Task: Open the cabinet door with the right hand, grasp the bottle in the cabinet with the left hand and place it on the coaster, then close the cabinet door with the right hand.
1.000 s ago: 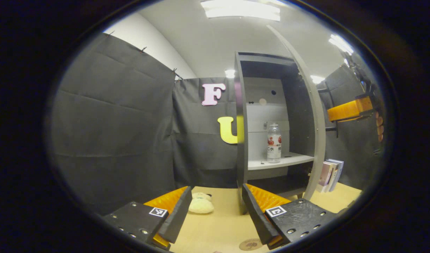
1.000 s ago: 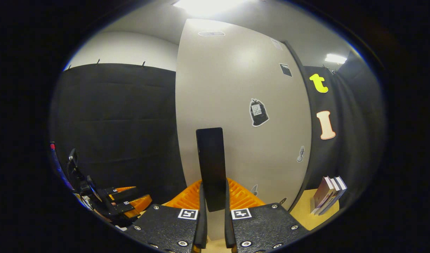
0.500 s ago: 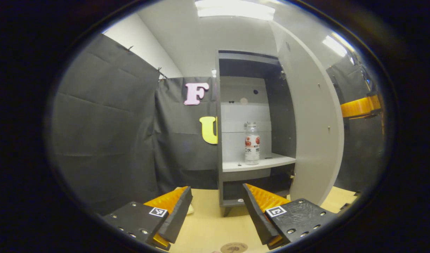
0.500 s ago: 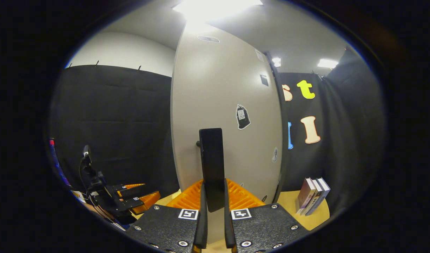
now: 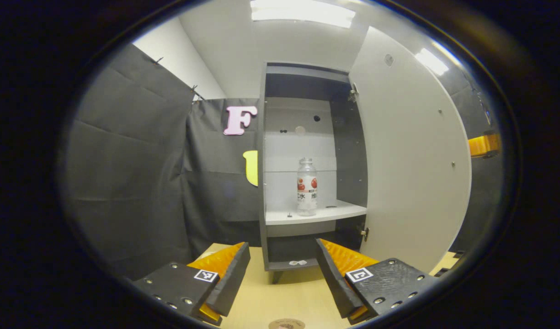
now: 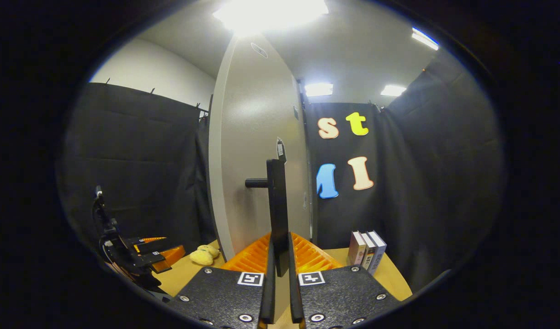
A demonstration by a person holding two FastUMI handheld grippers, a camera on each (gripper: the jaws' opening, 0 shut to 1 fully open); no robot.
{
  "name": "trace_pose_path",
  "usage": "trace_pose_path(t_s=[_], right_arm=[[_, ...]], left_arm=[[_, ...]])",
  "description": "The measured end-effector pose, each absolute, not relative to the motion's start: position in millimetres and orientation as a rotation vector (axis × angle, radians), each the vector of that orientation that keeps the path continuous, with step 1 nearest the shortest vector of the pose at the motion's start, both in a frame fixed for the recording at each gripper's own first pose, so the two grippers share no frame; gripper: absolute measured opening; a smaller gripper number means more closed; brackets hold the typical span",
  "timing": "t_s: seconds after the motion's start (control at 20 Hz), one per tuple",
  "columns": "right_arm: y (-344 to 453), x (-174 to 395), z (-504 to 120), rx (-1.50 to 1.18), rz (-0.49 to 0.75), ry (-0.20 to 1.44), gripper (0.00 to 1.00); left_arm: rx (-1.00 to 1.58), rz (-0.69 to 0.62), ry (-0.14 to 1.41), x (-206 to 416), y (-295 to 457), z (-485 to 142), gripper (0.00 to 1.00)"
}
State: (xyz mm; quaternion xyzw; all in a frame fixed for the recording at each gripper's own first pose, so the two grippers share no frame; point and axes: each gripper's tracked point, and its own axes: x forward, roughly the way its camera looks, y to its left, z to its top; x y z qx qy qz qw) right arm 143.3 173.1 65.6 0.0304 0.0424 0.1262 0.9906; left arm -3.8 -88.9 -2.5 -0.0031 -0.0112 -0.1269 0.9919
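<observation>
Left gripper view: my left gripper (image 5: 282,278) is wide open, holding nothing. The bottle (image 5: 306,187) stands on the cabinet shelf (image 5: 314,213). The coaster (image 5: 286,324) is cut off below. My right gripper (image 6: 280,292) is clamped on the door handle (image 6: 277,214) — the door (image 6: 257,160) is swung open.

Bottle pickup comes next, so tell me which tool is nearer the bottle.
Left, I'd judge. The left tool is open, facing the bottle on the cabinet shelf. The right tool is shut on the door handle, outside the swung-open door.

right tongs (image 6: 280,274) clamped — door handle (image 6: 277,208)
</observation>
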Motion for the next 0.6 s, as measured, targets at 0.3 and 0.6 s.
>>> trace_pose_path(t_s=[0.3, 0.6], right_arm=[[123, 143, 72, 0.081, 0.128, 0.069, 0.07], [115, 102, 78, 0.145, 0.173, 0.043, 0.14]], left_arm=[[-0.012, -0.278, -0.004, -5, -110, -7, 0.86], [-0.036, -0.298, 0.002, 12, -134, -5, 0.86]])
